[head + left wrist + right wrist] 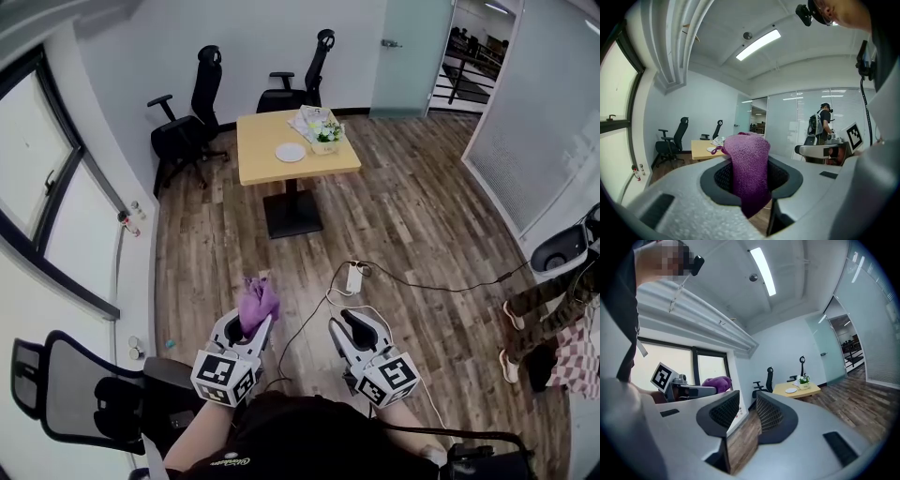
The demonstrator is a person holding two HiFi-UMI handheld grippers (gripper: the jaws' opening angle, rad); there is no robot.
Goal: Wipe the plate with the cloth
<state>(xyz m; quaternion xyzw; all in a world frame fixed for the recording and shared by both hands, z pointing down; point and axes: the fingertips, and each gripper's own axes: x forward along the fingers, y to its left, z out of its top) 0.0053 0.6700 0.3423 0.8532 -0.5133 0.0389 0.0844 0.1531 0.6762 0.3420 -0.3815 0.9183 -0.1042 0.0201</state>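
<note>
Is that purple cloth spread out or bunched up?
Bunched: the purple cloth stands as a wad, pinched in the jaws of the left gripper.

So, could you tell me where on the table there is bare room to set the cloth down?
The table's left half, left of the plate, is bare. The far right corner is crowded with a potted plant and papers.

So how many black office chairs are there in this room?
3. One black office chair stands left of the wooden table, a second behind it, a third at the head view's bottom left. A part-hidden shape at the right edge may be another.
</note>
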